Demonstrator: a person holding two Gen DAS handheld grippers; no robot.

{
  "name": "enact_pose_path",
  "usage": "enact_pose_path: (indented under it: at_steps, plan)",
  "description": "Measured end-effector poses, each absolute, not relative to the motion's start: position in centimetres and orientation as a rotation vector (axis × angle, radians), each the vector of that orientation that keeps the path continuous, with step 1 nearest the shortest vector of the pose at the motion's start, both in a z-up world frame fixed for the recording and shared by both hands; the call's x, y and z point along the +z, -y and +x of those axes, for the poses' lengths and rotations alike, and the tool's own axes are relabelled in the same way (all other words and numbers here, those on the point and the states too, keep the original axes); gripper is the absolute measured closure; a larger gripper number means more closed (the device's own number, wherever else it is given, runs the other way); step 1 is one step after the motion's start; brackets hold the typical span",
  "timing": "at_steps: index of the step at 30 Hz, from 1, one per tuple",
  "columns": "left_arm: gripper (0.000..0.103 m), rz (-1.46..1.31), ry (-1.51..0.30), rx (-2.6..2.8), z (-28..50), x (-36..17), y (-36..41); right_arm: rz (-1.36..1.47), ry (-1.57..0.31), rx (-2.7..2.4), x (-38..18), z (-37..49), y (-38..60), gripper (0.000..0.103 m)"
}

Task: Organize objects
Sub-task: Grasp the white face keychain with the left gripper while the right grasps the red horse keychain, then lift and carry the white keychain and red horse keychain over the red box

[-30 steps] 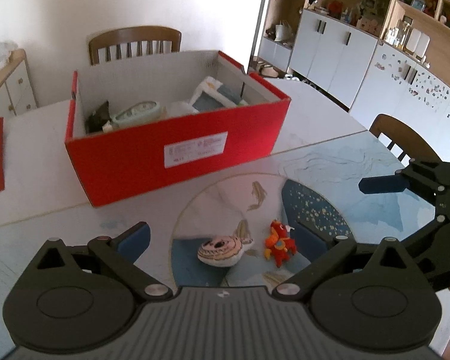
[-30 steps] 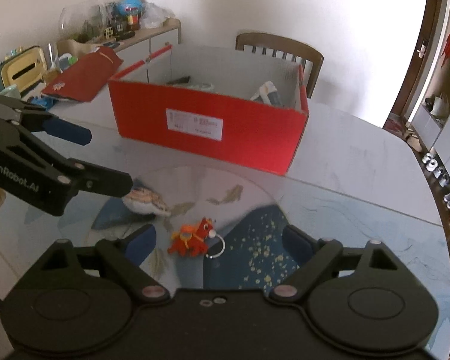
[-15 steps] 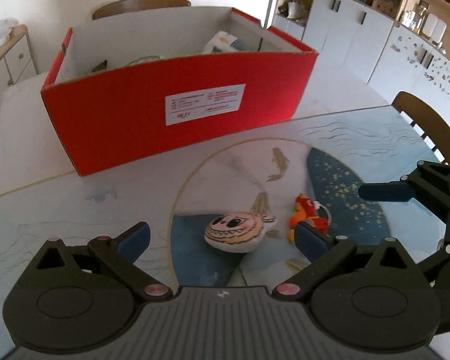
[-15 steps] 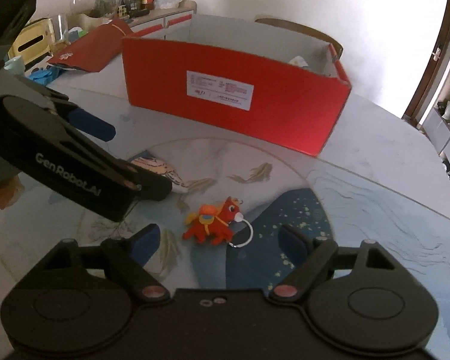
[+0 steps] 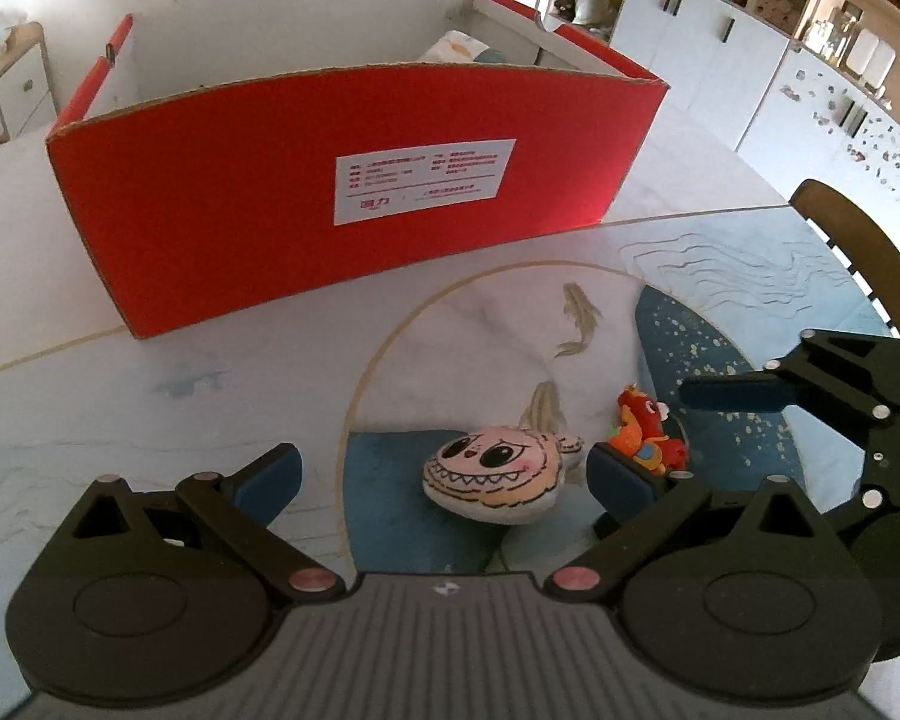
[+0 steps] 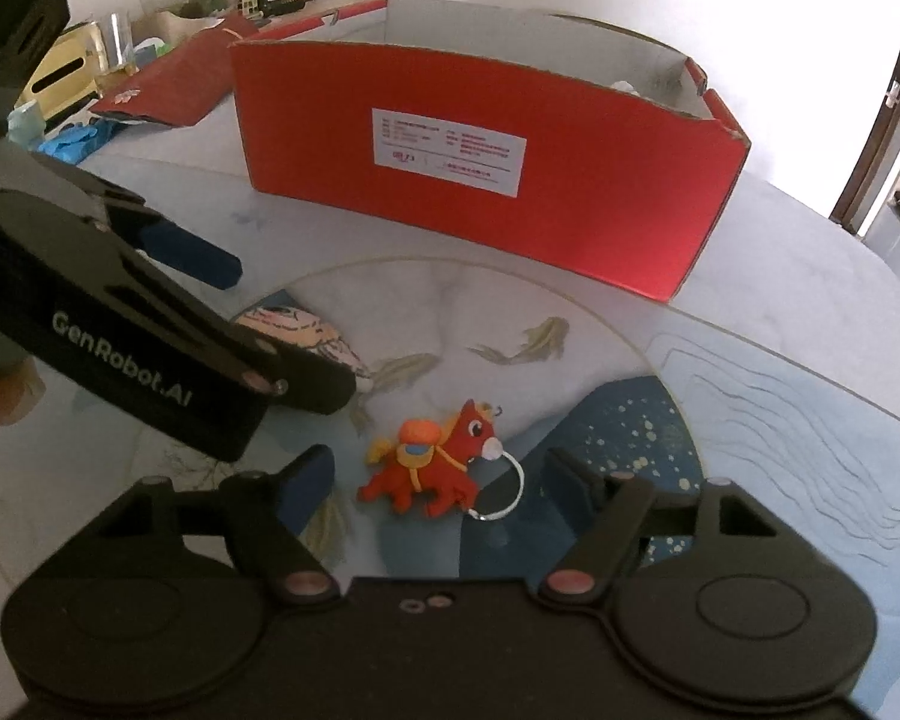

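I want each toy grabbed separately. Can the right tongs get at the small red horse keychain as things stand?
Probably yes. The right tongs are open with the small red horse keychain lying on the table between their fingers, nothing over it. The left tongs sit apart, around the round pink grinning-face plush.

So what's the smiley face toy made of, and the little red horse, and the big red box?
Face toy: probably stuffed fabric, puffy with a printed face. Red horse: looks like soft rubbery plastic, matte, on a metal ring. Red box: cardboard, its cut edge showing brown.
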State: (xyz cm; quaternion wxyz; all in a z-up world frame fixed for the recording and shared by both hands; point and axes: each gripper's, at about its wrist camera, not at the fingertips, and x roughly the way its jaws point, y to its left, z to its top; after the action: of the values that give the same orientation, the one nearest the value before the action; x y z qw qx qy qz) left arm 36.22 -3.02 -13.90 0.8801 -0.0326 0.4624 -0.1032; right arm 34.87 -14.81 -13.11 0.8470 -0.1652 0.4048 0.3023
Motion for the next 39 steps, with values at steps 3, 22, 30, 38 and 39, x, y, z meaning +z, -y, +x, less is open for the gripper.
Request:
enact_pose_path:
  at_steps: [3, 22, 30, 38, 39]
  plan:
    - [0.005, -0.053, -0.952, -0.231, 36.2, -13.9, 3.3, -0.328, -0.861, 0.65, -13.2, 35.1, 14.9, 0.033]
    - [0.059, -0.035, -0.92, -0.273, 35.3, -12.5, 3.5, -0.32, -0.853, 0.649, -12.7, 35.2, 15.7, 0.065]
    - [0.06, -0.019, -0.915, -0.256, 34.3, -11.4, 3.8, -0.287, -0.828, 0.626, -11.6, 34.3, 16.8, 0.066]
    - [0.06, -0.029, -0.885, -0.286, 32.7, -8.8, 4.2, -0.254, -0.794, 0.64, -7.9, 32.8, 17.9, 0.066]
    - [0.06, -0.034, -0.883, -0.289, 32.5, -8.4, 4.2, -0.247, -0.791, 0.643, -7.4, 32.6, 18.1, 0.066]
